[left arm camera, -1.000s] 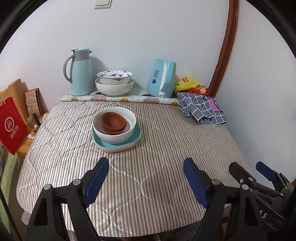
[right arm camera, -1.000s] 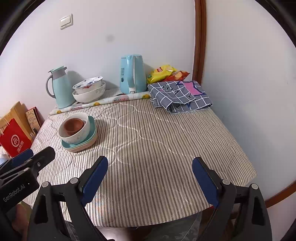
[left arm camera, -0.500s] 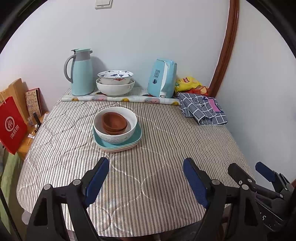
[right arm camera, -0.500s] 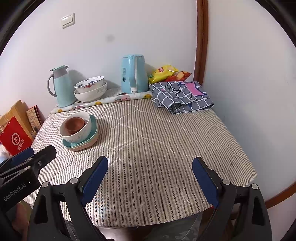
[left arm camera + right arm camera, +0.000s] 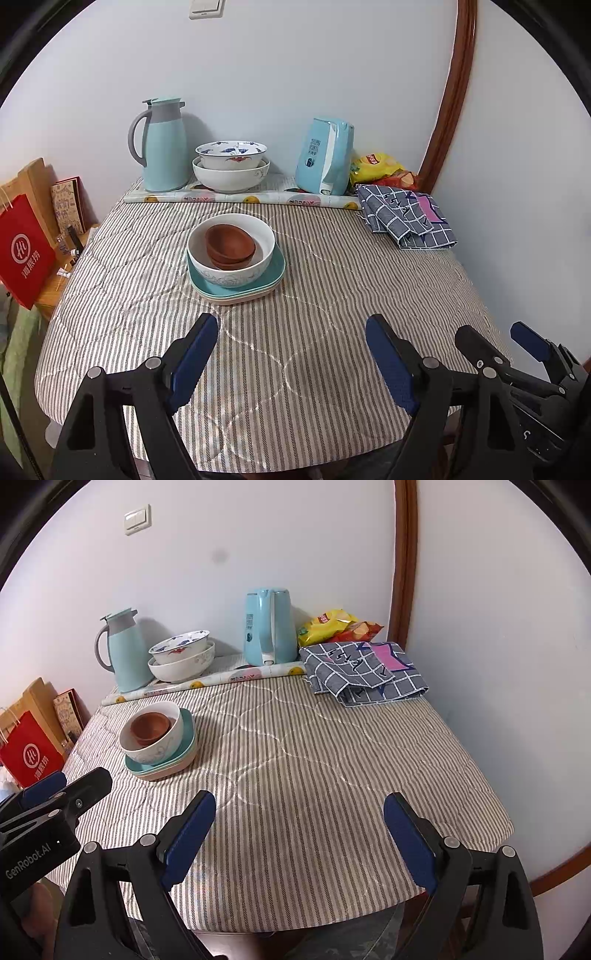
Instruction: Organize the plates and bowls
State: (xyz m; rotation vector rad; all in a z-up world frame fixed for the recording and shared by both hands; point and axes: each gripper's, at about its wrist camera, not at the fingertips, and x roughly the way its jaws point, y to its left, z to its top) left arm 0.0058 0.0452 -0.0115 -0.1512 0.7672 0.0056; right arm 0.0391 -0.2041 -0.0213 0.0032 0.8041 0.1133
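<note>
thermos (image 5: 164, 147) upright, rear left | kettle (image 5: 325, 160) rear | checked cloth (image 5: 404, 218) right | red bag (image 5: 24, 251) left

tablecloth (image 5: 332, 295) grey-white striped | small bowls (image 5: 229, 243) brown | big bowl (image 5: 236, 275) white, blue pattern | plates (image 5: 275, 271) teal, cream | jug (image 5: 162, 147) pale blue | towel (image 5: 406, 218) grey checked | bag (image 5: 24, 254) red

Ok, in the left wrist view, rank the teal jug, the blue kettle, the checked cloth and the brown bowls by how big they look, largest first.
1. Teal jug
2. Checked cloth and blue kettle: too close to rank
3. Brown bowls
The bowls sit nearer the camera, yet look smallest.
</note>
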